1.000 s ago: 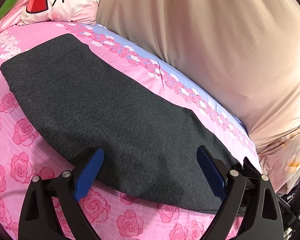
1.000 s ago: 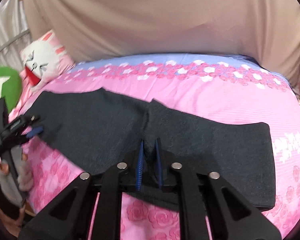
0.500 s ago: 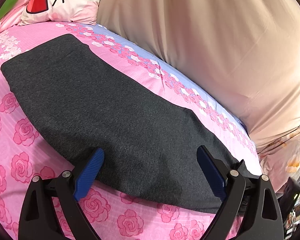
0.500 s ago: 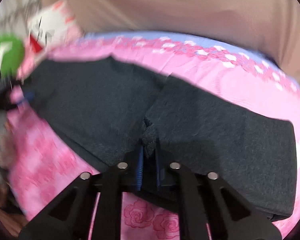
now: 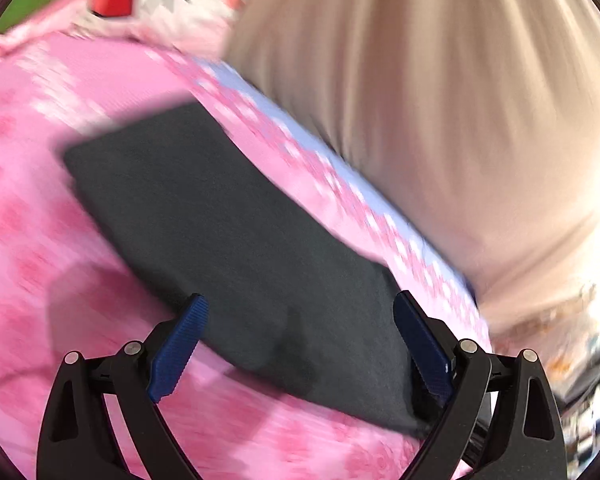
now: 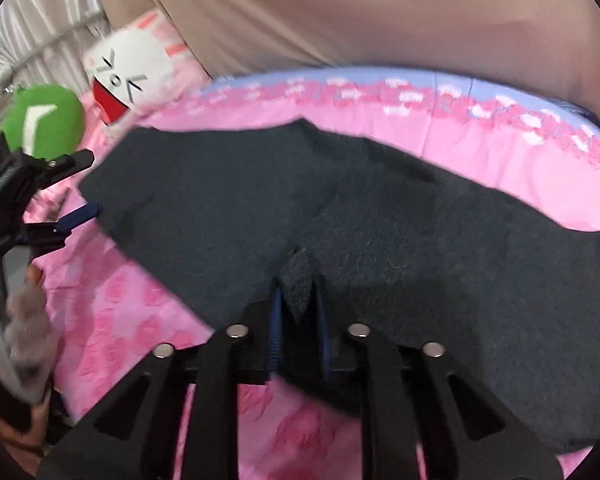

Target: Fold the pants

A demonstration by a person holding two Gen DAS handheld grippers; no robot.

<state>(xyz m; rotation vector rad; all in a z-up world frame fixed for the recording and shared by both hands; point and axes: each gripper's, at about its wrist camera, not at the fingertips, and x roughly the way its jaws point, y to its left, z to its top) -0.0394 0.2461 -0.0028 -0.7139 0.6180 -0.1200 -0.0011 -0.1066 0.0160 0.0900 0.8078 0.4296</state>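
Far left of the bed, a green cushion and a white cat-face pillow sit against the headboard end, well clear of the work.

Left gripper: jaws spread wide, nothing between them. It hangs just over the near edge of the pants, blue pads straddling a stretch of that edge. Judged: poised to take a hold there, not yet gripping. The left view is smeared, so contact with the cloth cannot be told.

The pants, dark grey, lie flat along the pink rose-print bedsheet, legs one over the other, running left to right across the bed. A beige curtain hangs behind.

Right gripper: jaws nearly together, pinching a small peak of grey cloth at the near edge, about midway along the pants. The cloth puckers upward at the pinch while the rest lies flat. Likely reason: holding the middle gives a hinge line for folding one end over the other.

Risk, as a guess: only a small pinch is held, so one layer may slip.
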